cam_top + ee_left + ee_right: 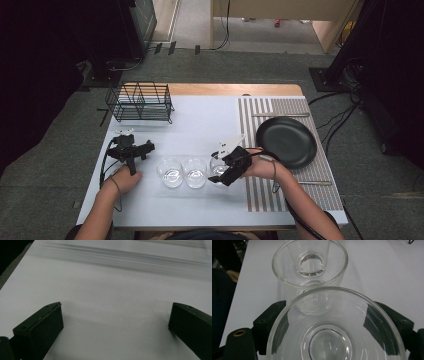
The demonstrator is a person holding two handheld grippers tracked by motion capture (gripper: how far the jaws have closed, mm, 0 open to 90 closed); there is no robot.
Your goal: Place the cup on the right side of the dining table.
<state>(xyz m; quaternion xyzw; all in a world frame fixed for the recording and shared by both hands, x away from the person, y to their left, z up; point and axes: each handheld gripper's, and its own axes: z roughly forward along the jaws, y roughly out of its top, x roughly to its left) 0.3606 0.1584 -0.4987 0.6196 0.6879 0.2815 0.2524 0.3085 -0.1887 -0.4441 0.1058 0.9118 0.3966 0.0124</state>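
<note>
The right claw [218, 172] grips a glass [337, 327] near the desk's [200, 125] front edge; the left claw [116, 322] stands open, empty.

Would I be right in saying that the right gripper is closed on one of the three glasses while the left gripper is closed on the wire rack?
Not quite: the left gripper is open over bare table, as the left gripper view shows, well short of the wire rack. The right gripper does grip a glass.
</note>
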